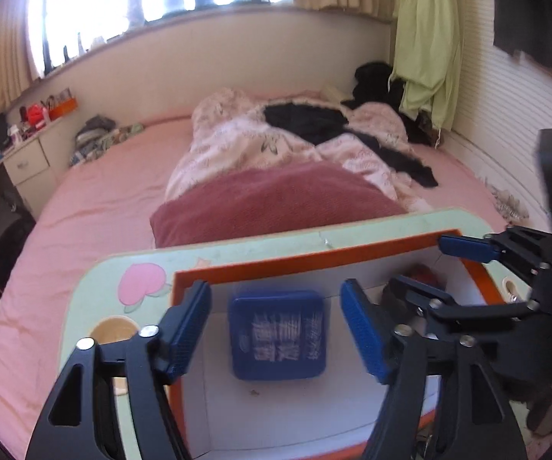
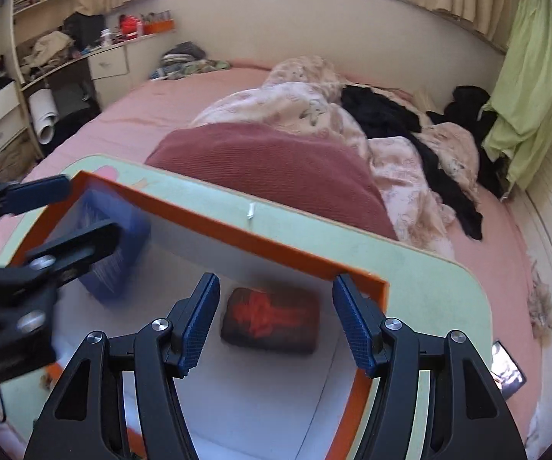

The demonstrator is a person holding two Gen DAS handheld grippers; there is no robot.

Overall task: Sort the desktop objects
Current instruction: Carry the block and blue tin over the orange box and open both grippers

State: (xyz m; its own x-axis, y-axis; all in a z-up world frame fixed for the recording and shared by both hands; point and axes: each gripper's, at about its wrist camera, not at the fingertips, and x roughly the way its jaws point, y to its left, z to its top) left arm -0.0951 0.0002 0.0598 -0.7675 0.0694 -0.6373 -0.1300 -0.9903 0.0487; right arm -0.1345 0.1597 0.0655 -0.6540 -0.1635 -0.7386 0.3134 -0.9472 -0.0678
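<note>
- Two tools hang over an orange-rimmed box on a pale green counter set across a pink bed.
- Left tool: jaws spread, framing a blue packet lying on the box's white floor.
- Right tool: jaws spread, either side of a dark red-marked packet in the box's far right corner.

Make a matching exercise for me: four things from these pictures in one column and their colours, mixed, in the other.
Things:
1. box rim
2. square packet between the left tongs
3. packet between the right tongs
4. lap table

Colours:
a. pale green
b. dark with red print
c. orange
d. blue

Pairs: 1-c, 2-d, 3-b, 4-a
</note>
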